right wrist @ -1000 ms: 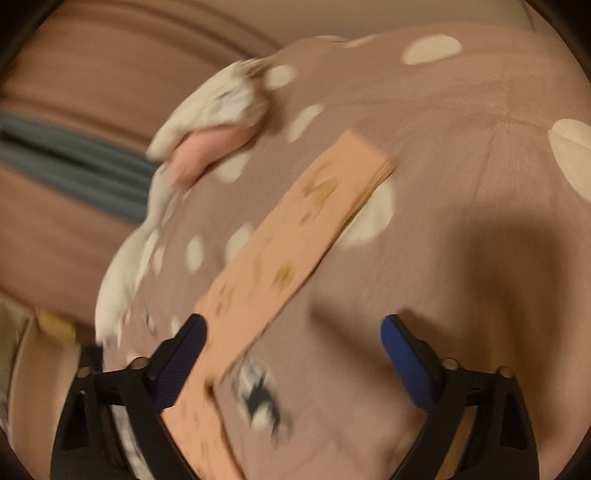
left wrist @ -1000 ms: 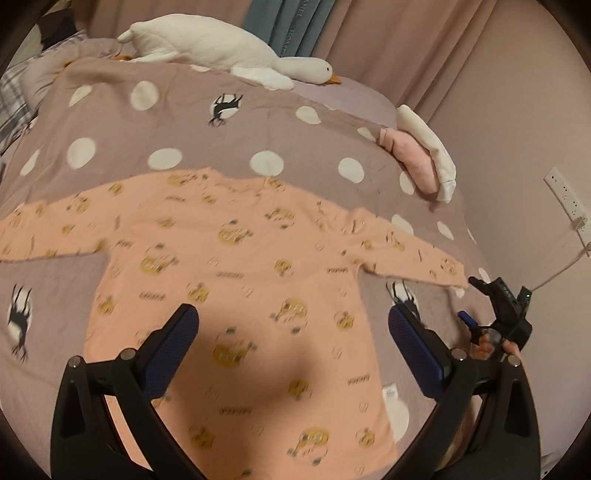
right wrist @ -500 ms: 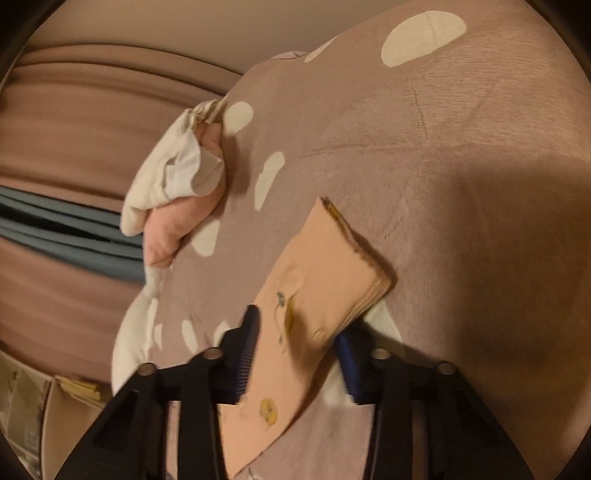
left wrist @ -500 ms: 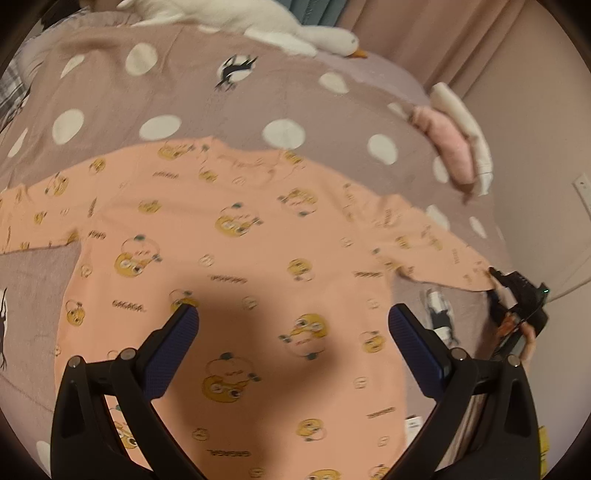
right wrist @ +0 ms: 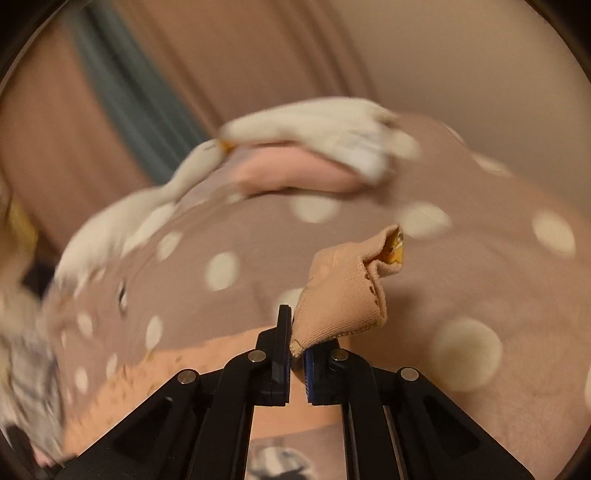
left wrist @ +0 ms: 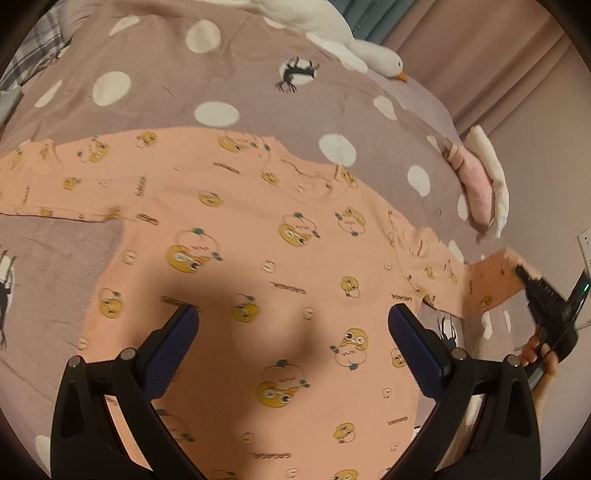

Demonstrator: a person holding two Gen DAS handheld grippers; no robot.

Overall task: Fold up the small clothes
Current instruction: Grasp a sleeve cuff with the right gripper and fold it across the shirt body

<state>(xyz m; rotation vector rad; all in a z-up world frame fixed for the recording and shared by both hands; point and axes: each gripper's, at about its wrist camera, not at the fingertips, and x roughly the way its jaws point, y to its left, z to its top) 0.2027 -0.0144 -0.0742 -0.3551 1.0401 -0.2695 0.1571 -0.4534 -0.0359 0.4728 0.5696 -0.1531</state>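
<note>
A peach long-sleeved child's shirt (left wrist: 258,240) with yellow cartoon prints lies spread flat on a mauve dotted bedspread (left wrist: 221,74). My left gripper (left wrist: 293,328) is open and empty, hovering over the shirt's lower body. My right gripper (right wrist: 295,354) is shut on the cuff of the shirt's right sleeve (right wrist: 343,291) and holds it lifted off the bed. In the left wrist view the right gripper (left wrist: 543,295) shows at the far right with the sleeve end (left wrist: 495,280) raised.
A white goose plush (left wrist: 332,33) lies at the bed's far edge. Folded pink and white clothes (left wrist: 480,184) sit at the right edge of the bed, also in the right wrist view (right wrist: 306,162). Curtains and a wall with a socket stand beyond.
My right gripper closed on the sleeve cuff and lifted it off the bedspread. My left gripper moved lower and closer over the shirt body, still open.
</note>
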